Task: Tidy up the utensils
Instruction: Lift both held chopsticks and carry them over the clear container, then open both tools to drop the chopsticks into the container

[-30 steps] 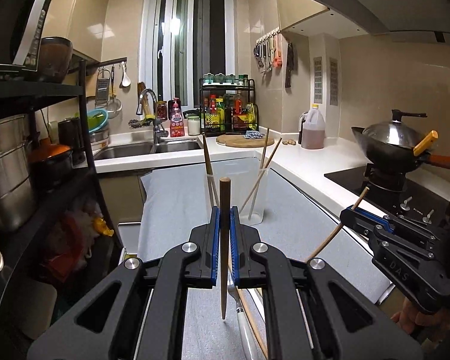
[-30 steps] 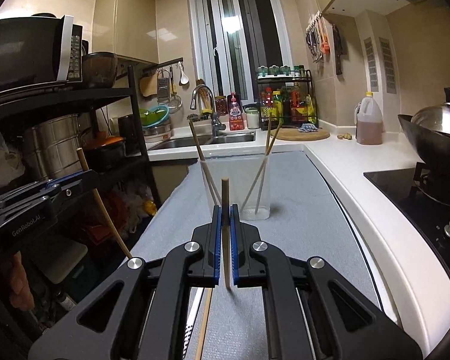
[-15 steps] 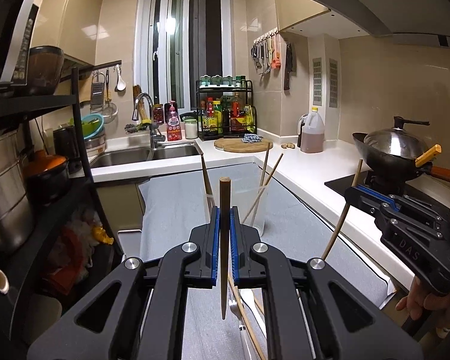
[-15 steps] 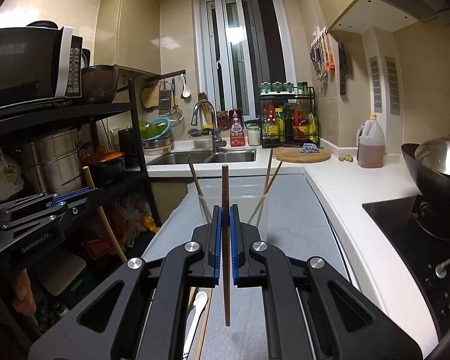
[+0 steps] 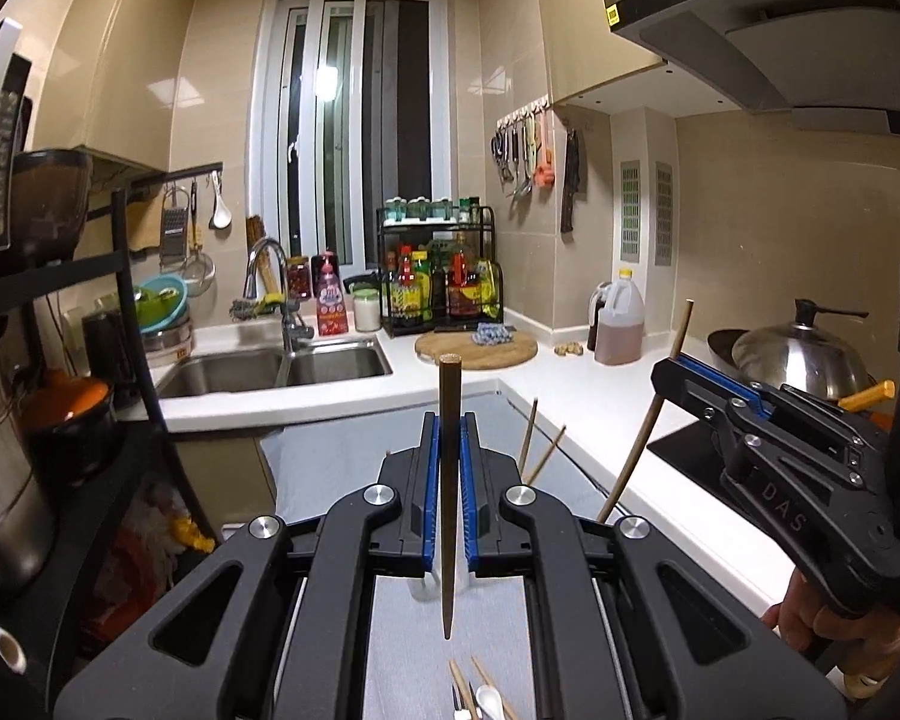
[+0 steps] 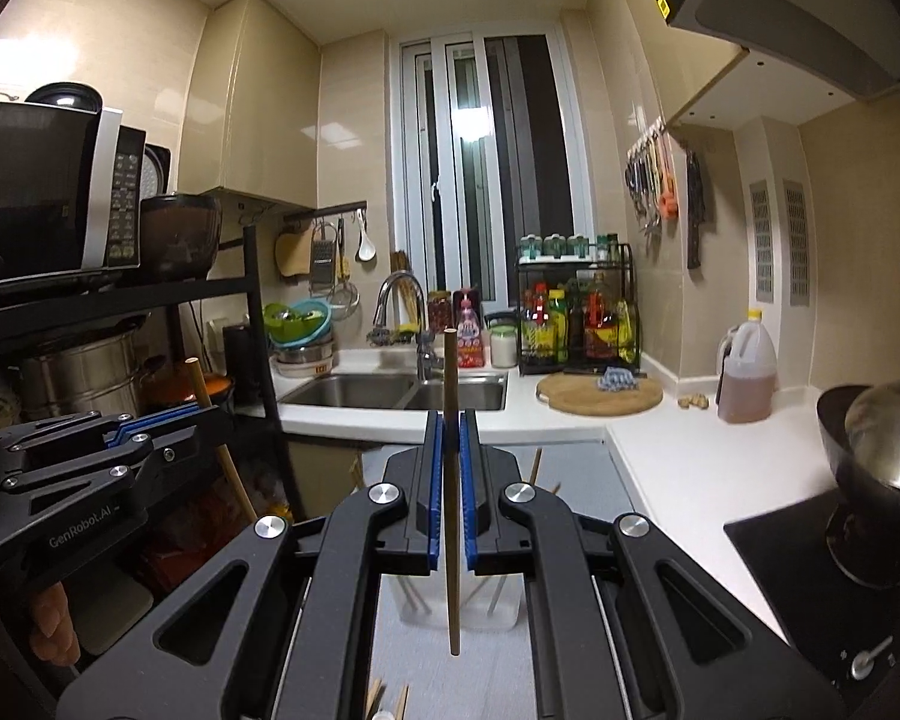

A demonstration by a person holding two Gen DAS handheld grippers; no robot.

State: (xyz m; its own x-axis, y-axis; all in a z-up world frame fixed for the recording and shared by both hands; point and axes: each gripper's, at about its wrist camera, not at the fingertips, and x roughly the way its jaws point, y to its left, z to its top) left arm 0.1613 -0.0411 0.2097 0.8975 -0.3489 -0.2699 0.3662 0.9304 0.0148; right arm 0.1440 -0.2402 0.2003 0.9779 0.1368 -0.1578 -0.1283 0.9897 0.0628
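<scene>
My left gripper (image 5: 449,450) is shut on a brown chopstick (image 5: 448,498) held upright, tip down. My right gripper (image 6: 450,456) is shut on another brown chopstick (image 6: 450,480), also upright. Both are raised above a clear plastic cup (image 6: 504,606) that stands on the grey mat (image 5: 342,462) and holds several chopsticks (image 5: 531,438). The cup is mostly hidden behind the jaws. Each gripper shows in the other's view, the right one (image 5: 684,372) with its chopstick (image 5: 648,420) and the left one (image 6: 168,420). More chopsticks and a white spoon (image 5: 489,699) lie on the mat near the front.
A sink (image 5: 282,366) with a tap is at the back left. A black shelf rack (image 6: 120,300) with pots and a microwave stands on the left. A wok (image 5: 804,354) sits on the hob at right. A round cutting board (image 5: 477,348), an oil jug (image 5: 618,324) and a bottle rack line the back counter.
Both grippers have risen with their chopsticks and stand higher over the cup, which has dropped behind the jaws. The right chopstick has turned more upright.
</scene>
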